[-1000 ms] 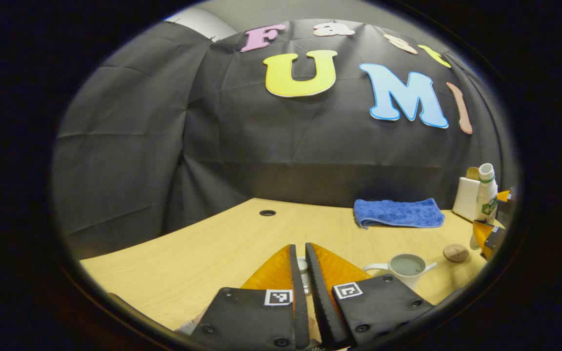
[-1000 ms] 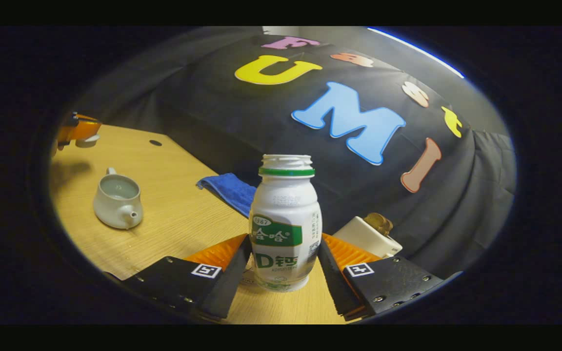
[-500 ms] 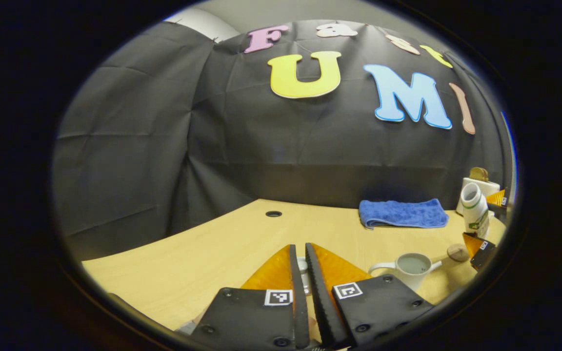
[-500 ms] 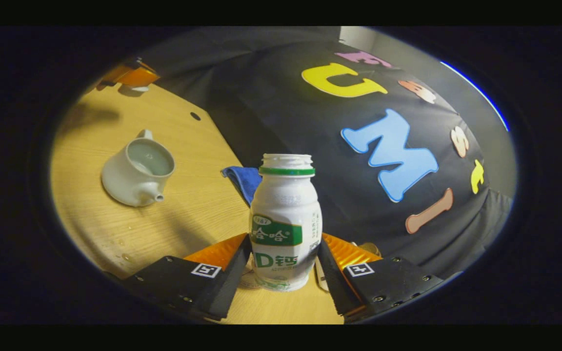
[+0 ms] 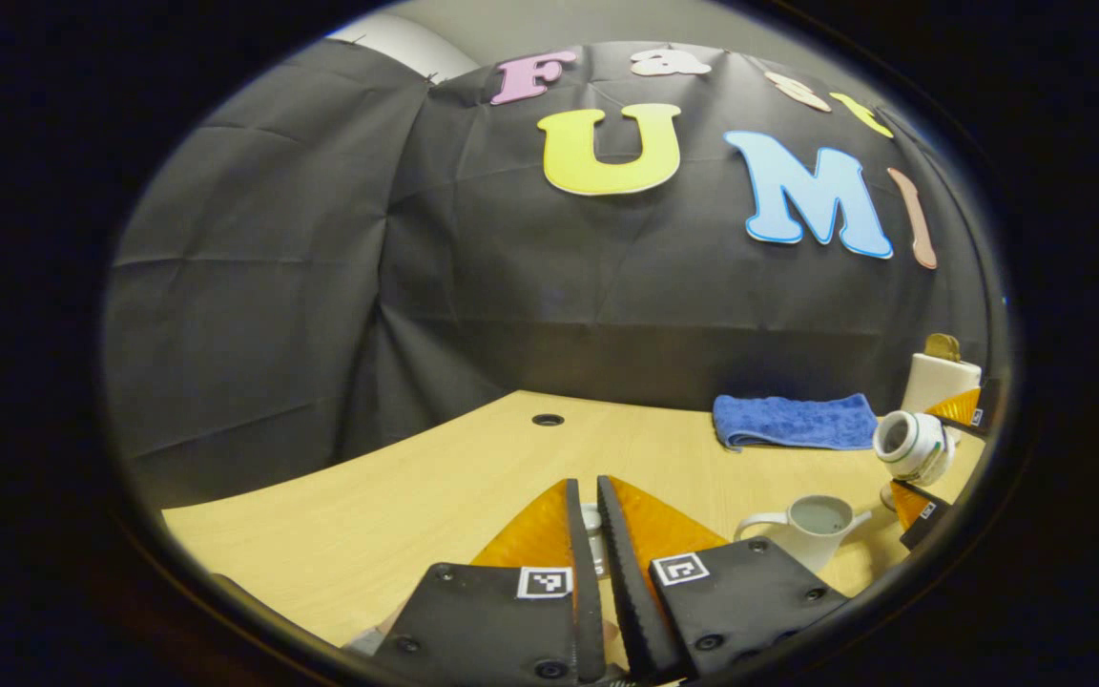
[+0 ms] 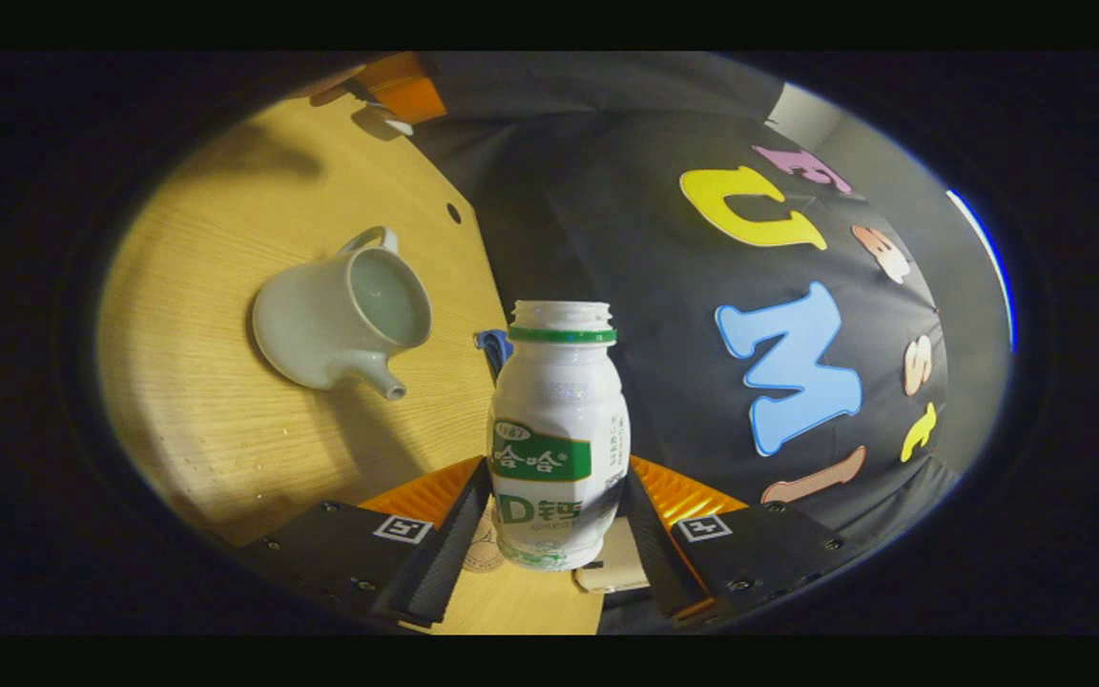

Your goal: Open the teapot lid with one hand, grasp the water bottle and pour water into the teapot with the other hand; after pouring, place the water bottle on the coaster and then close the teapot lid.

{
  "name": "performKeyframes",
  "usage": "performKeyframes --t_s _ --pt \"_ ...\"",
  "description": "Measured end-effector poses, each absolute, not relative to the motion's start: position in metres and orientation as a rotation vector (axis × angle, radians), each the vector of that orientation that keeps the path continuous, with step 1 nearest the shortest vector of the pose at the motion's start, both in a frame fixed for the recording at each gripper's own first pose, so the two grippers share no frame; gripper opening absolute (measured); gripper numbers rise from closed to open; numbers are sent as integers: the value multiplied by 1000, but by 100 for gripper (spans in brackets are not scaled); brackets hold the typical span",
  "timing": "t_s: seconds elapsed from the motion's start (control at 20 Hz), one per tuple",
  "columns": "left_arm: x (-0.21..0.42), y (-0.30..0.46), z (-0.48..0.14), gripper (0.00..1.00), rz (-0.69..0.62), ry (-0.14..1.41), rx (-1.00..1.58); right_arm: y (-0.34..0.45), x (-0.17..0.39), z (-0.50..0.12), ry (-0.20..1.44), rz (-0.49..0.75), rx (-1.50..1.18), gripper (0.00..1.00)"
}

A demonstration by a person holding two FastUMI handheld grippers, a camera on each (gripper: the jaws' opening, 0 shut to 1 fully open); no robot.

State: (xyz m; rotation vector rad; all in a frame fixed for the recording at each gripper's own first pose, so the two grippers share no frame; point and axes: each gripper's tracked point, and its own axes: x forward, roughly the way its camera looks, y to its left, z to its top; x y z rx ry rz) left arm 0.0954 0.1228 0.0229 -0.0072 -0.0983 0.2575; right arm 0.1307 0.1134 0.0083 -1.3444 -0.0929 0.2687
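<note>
The right tool is gripping the tilted water bottle near the open teapot; the left tool is pinching the lid. Misaligned mouth risks spilling onto the surface.

My left gripper view sits low above the table, level, facing the far booth wall, the teapot at its right. My right gripper view is rolled sharply, close behind the bottle, looking left across the table. Both views share the teapot, blue towel and table hole.
</note>
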Motion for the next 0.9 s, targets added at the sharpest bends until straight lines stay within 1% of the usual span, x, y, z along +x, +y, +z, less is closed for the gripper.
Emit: performKeyframes --t_s 0.6,0.9 --pt "95 124 20 17 271 -101 -21 120 137 15 -175 234 -1546 78" --pt "94 124 21 17 274 -102 -25 123 140 18 -203 250 -1628 78"
